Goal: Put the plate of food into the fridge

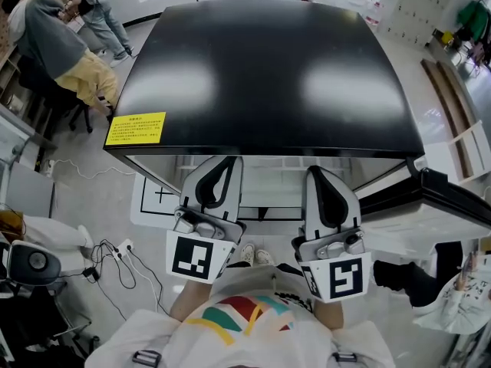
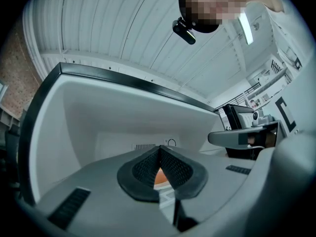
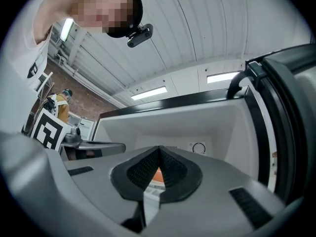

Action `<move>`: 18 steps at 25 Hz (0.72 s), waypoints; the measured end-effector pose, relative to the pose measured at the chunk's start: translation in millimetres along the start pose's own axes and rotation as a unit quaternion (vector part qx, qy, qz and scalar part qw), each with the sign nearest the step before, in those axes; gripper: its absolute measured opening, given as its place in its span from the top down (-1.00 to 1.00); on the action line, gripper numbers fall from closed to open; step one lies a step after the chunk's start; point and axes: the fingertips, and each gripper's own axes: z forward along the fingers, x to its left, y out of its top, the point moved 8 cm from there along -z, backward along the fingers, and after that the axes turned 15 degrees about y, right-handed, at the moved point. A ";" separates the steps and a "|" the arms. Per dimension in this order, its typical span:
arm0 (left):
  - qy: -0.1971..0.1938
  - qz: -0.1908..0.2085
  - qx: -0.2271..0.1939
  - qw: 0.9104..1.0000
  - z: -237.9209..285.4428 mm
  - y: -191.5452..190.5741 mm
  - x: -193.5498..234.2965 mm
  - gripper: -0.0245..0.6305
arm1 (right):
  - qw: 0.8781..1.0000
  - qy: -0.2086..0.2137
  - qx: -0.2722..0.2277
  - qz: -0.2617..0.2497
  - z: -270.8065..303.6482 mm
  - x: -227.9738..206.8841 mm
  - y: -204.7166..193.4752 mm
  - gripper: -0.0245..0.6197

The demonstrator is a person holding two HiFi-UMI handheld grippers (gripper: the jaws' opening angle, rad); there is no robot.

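Observation:
The fridge (image 1: 261, 67) has a glossy black top and stands open below me, its door (image 1: 433, 198) swung out to the right. Its white inside fills the left gripper view (image 2: 98, 127) and the right gripper view (image 3: 217, 127). A small patch of orange food (image 2: 159, 176) over something white shows through the gap behind the left pads. The same orange food (image 3: 157, 174) shows behind the right pads. In the head view the plate is hidden under the fridge top. My left gripper (image 1: 229, 159) (image 2: 159, 148) and right gripper (image 1: 316, 172) (image 3: 159, 147) are side by side near my chest, both shut and holding nothing.
A yellow label (image 1: 136, 128) sits on the fridge top's front left corner. Cables and a power strip (image 1: 115, 253) lie on the floor at the left, next to a marked white sheet (image 1: 153, 198). A person (image 1: 54, 44) sits at the far left.

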 end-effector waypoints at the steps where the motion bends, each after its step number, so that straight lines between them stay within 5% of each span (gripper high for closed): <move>1: 0.000 0.001 0.002 1.000 -0.8 -1.2 -0.6 0.91 | 1.000 -0.003 0.002 0.002 -1.2 1.0 -2.0 0.92; 18: 0.000 0.011 0.020 1.000 -10.9 -12.3 0.1 0.91 | 0.999 -0.011 0.051 0.001 -8.8 7.7 -24.5 0.92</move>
